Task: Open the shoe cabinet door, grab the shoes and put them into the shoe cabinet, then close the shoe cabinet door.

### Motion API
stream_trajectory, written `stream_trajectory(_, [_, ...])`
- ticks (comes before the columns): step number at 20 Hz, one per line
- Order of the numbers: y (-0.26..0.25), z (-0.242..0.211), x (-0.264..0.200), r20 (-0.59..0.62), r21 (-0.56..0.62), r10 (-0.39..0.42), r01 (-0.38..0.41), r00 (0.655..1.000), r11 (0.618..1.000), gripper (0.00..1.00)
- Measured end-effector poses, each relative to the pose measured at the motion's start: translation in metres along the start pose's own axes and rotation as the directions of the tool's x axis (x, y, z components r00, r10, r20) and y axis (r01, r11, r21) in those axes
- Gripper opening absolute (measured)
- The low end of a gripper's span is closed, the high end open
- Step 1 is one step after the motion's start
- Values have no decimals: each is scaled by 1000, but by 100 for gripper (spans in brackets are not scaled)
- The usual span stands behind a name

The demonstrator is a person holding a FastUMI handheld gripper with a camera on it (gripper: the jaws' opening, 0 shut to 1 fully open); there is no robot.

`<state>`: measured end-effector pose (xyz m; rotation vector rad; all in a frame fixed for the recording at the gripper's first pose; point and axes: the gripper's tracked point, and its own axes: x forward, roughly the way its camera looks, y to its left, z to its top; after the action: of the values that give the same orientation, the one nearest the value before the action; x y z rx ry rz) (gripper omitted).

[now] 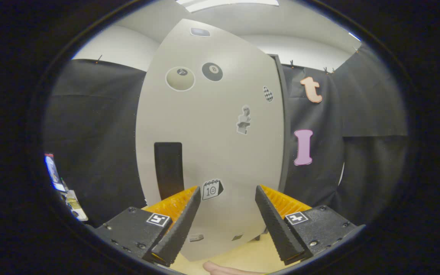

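The shoe cabinet door (212, 145) stands just ahead of my fingers, a tall light-grey panel with several stickers on it. A black vertical handle (169, 170) sits low on the door, a little beyond my left finger (178, 225). The door looks flush with the dark cabinet edge (283, 126) on its right. My gripper (227, 194) is open, with nothing between its fingers, only the door's face behind the gap.
Black cloth walls flank the cabinet on both sides. Some small packaged items (65, 187) hang or lean beside the left wall. A light wooden floor (250, 254) shows below the door, and a bit of a person's hand (224, 269) lies under the fingers.
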<state>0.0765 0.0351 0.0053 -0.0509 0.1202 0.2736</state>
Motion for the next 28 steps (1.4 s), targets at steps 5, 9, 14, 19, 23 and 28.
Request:
stream_trajectory(5, [38, -15, 5, -8, -50, -16, 15, 1000, 999, 99])
stream_trajectory(9, [55, -23, -14, 7, -51, -57, 57, 998, 997, 99])
stream_trajectory(14, [75, -39, -62, 8, -1, -93, 93, 996, 996, 100])
stream_trajectory(19, [84, -43, -113, 71, 75, -57, 51, 996, 996, 99])
stream_trajectory(23, [73, -54, -139, 76, 76, -53, 47, 996, 996, 99])
stream_trajectory(28, [51, -57, -172, 109, 99, -159, 149, 981, 984, 99])
